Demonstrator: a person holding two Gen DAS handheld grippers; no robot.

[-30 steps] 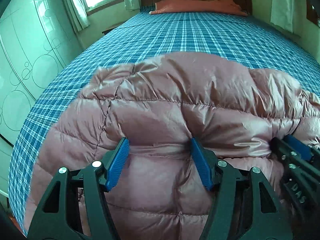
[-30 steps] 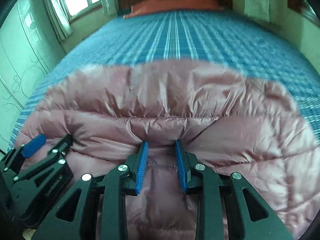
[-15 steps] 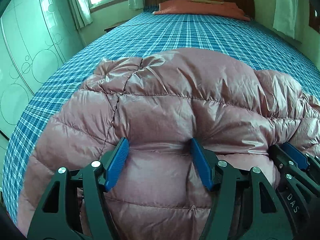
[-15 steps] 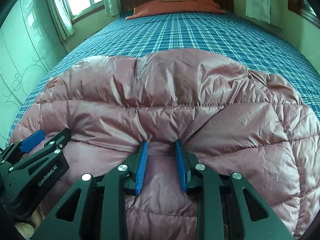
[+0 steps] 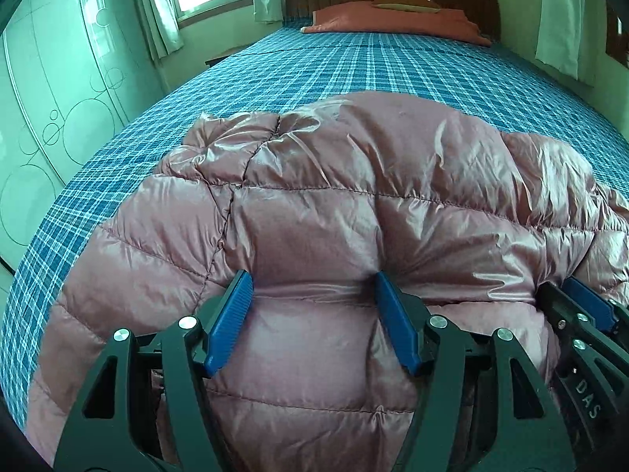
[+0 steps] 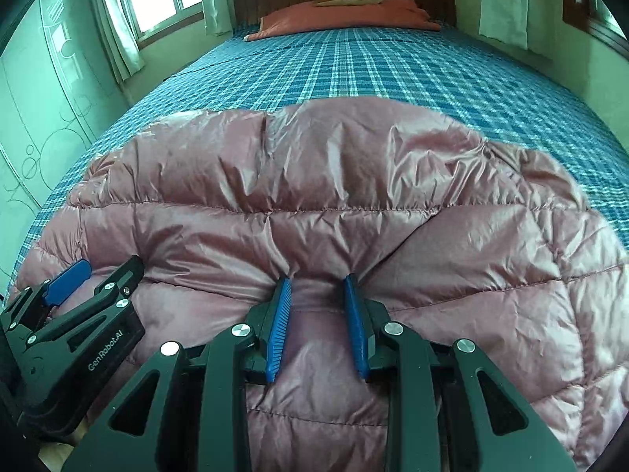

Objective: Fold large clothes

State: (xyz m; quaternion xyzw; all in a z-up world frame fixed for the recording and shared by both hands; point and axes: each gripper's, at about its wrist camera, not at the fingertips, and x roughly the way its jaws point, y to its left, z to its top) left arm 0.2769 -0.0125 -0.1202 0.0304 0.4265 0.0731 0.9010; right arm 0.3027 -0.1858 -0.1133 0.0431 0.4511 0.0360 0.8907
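Across the foot of a wide bed with a blue plaid sheet lies a puffy, dusty-pink down jacket, its near edge bunched up toward the two cameras while its far edge rests flat on the sheet. At the headboard end sit an orange pillow and a smaller brown cushion, well apart from the jacket. Both tools bite into the near fold, side by side. The left gripper stands fairly wide, with a thick roll of quilted padding filling the gap and its blue pads pressing into it on either side. The right gripper is much narrower, pinching a slimmer ridge of fabric that puckers outward from the tips. The step in hand looks like carrying this held edge forward over the body of the jacket. To do it well, both hands should probably lift and travel together at the same height, keeping the edge taut between them so the slippery shell does not sag or slide out, then lay it squarely on the far edge before letting go.
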